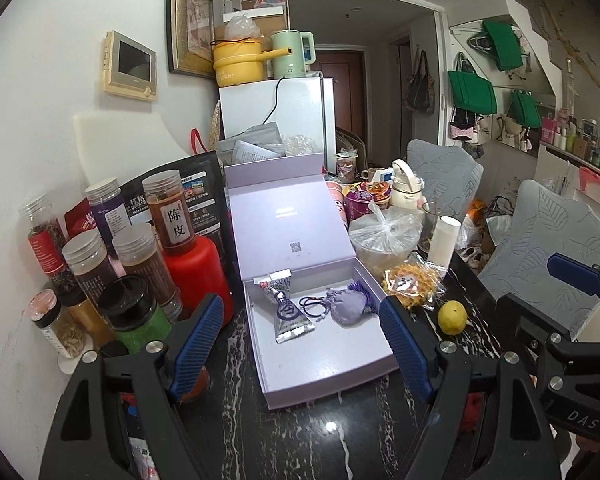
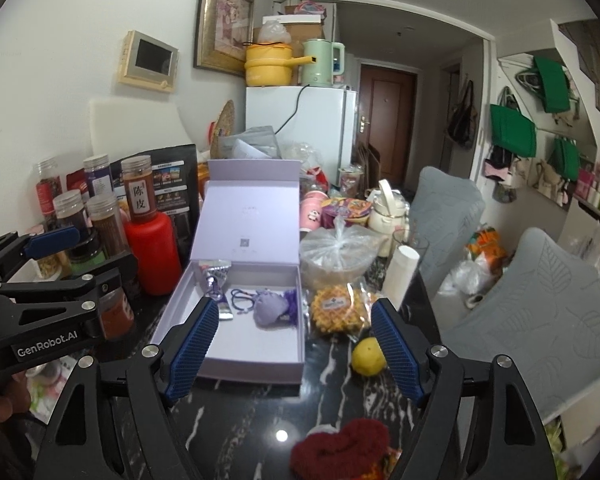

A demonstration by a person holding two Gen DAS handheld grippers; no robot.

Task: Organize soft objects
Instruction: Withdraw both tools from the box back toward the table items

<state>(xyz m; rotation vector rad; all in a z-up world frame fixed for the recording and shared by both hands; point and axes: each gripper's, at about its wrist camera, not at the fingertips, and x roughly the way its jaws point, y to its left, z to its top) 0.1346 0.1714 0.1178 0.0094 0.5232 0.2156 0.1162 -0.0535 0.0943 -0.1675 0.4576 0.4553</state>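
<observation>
Along the left wall stand ribbed-lidded clear plastic jars (image 1: 162, 216) of dried goods, with a smooth red bottle (image 1: 198, 270) beside them. Next comes the matte lilac cardboard box (image 1: 332, 364), its hinged lid propped upright; inside lie a crinkled silver foil packet (image 1: 288, 316), a looped dark cord (image 1: 314, 307) and a soft, rounded lilac fabric pouch (image 1: 348, 307) with a purple tassel, all toward the box's far end. The left gripper (image 1: 302, 342) hangs over the glossy black, white-veined marble counter (image 1: 300, 440), its ribbed blue pads spread wide on either side of the box, empty. To the right sit a knotted clear bag (image 2: 338, 254), a cellophane-wrapped waffle (image 2: 336, 308) and a round yellow lemon (image 2: 367, 356). The right gripper (image 2: 298, 350) likewise stands agape with nothing between its pads. A fuzzy dark-red knitted piece (image 2: 342, 446) lies on the counter close under it.
</observation>
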